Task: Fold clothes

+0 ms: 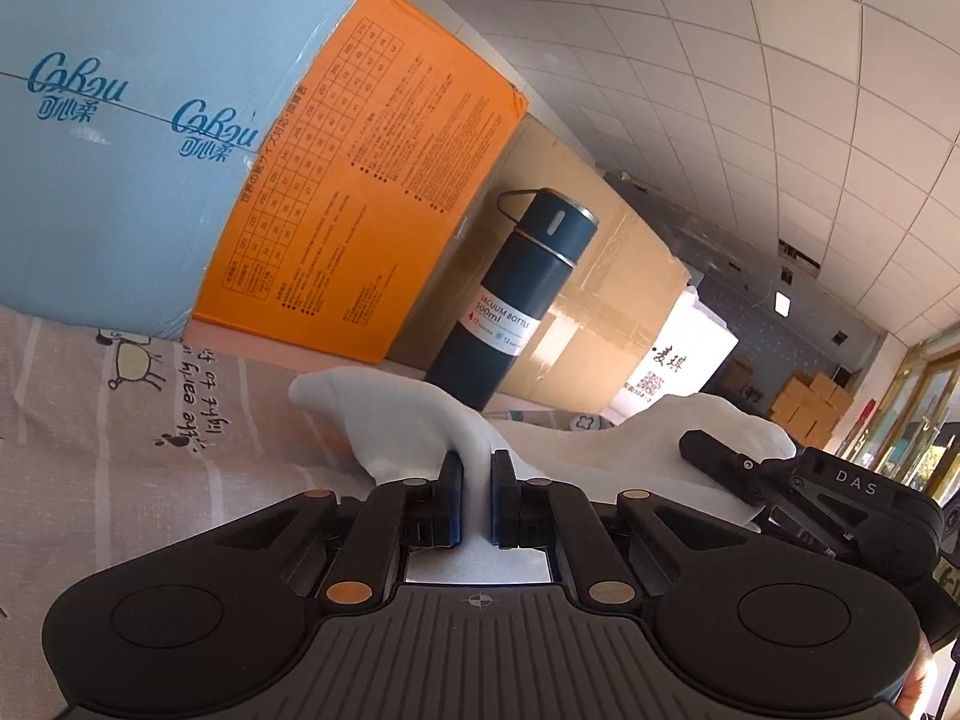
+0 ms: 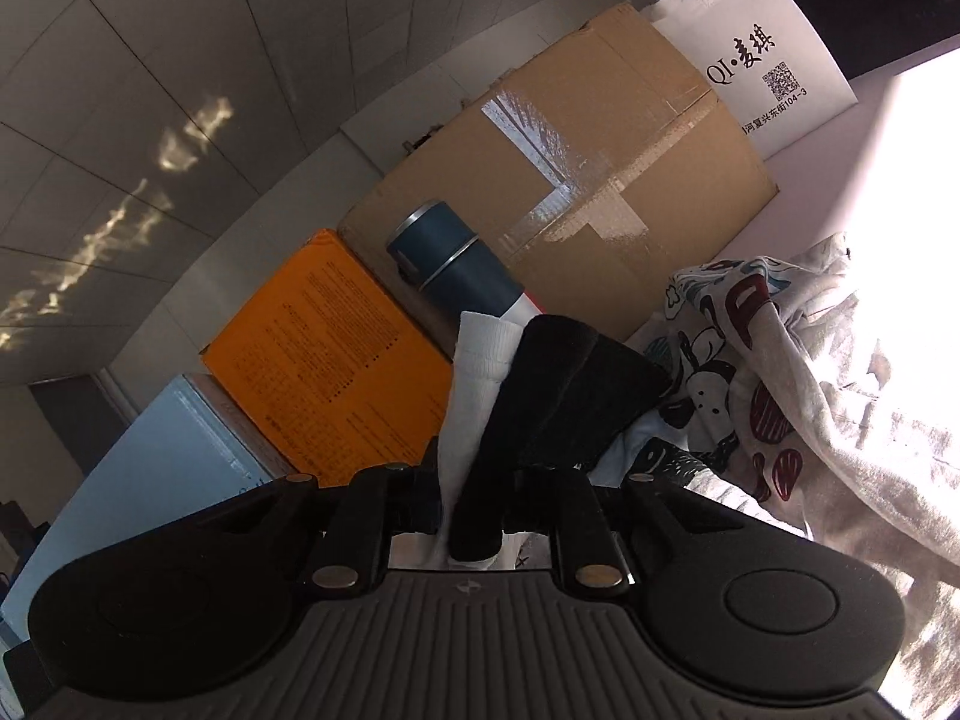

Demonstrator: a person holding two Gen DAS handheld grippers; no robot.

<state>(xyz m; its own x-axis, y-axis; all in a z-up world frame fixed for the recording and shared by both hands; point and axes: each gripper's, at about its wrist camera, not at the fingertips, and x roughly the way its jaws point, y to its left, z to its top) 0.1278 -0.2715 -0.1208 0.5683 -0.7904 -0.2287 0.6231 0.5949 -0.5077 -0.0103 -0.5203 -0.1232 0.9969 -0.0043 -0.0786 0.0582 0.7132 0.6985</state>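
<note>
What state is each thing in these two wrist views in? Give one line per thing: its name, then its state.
left gripper: shut on the white sock.
right gripper: shut on white and black fabric.
white sock: lifted off the bedsheet, held.
black garment: draped over the right gripper's grasp.
vacuum bottle: upright, lid on.
brown carton: taped shut.
printed garment: crumpled, unfolded.

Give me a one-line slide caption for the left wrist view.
Left gripper pinches a white sock above a pink printed sheet, a blue vacuum bottle standing before stacked boxes.
</note>
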